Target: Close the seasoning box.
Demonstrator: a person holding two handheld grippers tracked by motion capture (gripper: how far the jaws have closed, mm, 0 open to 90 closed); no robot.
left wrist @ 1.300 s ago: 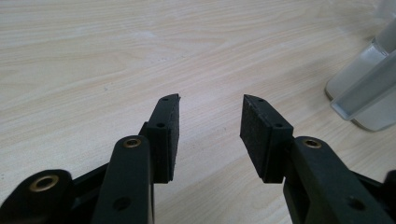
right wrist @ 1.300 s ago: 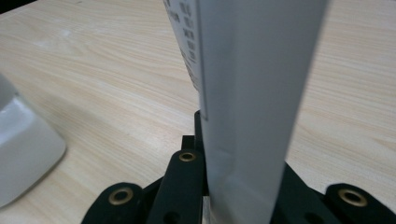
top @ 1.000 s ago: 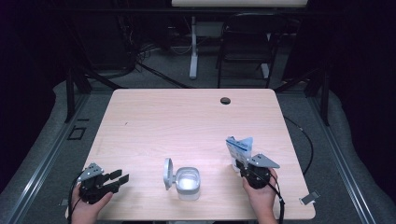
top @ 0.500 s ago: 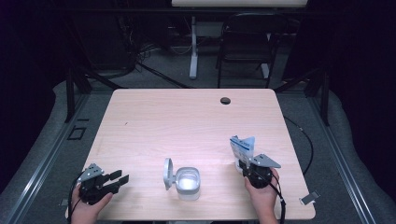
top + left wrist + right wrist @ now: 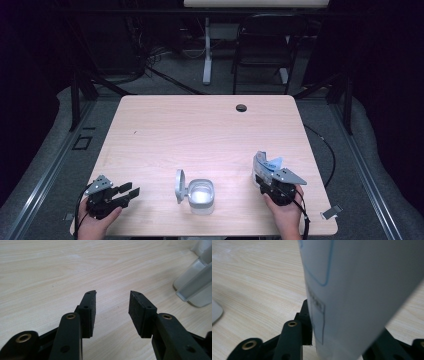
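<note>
The right tongs [image 5: 266,176] are clamped on a white-and-blue packet [image 5: 265,163], right of the open clear container [image 5: 199,192]; the left tongs [image 5: 131,192] stand apart over the surface [image 5: 200,130].

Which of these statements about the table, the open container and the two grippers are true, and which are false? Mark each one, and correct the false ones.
1. The right gripper holds a white and blue packet. True.
2. The left gripper is clamped on the container. False: its jaws stand apart with nothing between them, to the left of the container.
3. The container's lid is open, standing up at its left side. True.
4. The container sits at the far edge of the table. False: it sits near the edge on the person's side, between the two grippers.
5. A small dark round hole lies in the tabletop near the far edge. True.
</note>
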